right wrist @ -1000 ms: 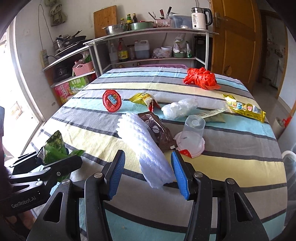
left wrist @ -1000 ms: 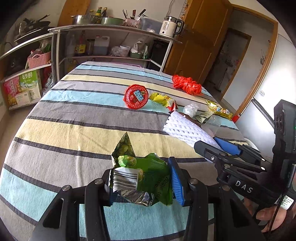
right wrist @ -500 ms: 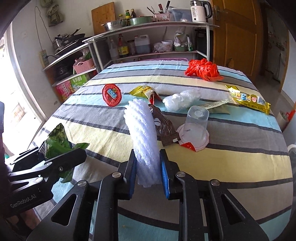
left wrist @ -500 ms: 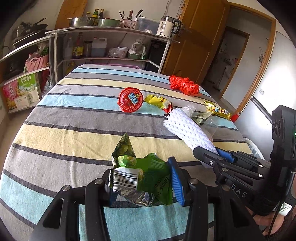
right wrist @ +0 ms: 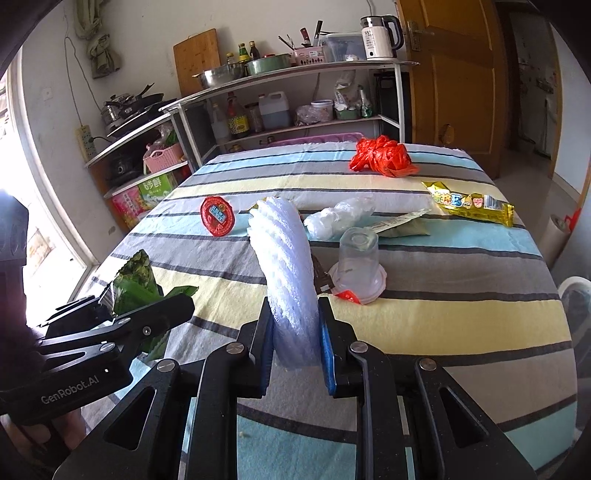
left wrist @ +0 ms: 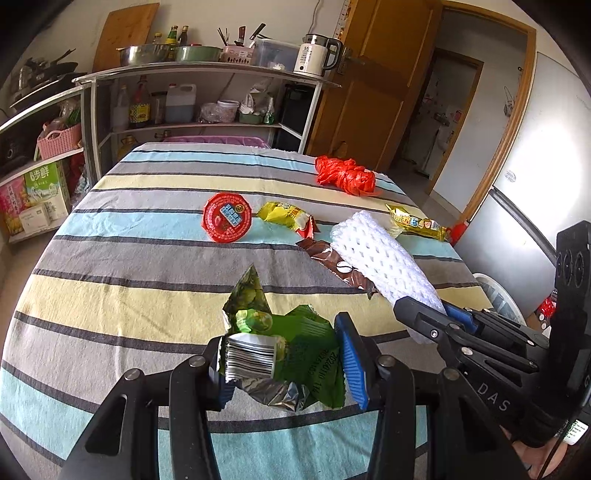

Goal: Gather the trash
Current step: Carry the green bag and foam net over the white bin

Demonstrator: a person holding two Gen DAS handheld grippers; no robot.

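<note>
Left gripper (left wrist: 284,363): clamped on crumpled green foil snack wrapper (left wrist: 291,354), held above striped tablecloth (left wrist: 147,280).
Right gripper (right wrist: 295,339): clamped on near end of white foam mesh fruit sleeve (right wrist: 286,266); far end angled up, clear of table.
Technique: lift straight up; avoid snagging brown wrapper (left wrist: 340,267) and clear plastic cup (right wrist: 358,264) beside sleeve.
Not visible: trash bin; wrapper's underside.

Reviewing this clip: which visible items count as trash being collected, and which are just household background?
Trash for the job:
green wrapper in the left gripper
white foam net in the right gripper
red lid
red plastic bag
yellow wrapper
clear cup

Background only:
kettle
pink basket
cutting board
</note>
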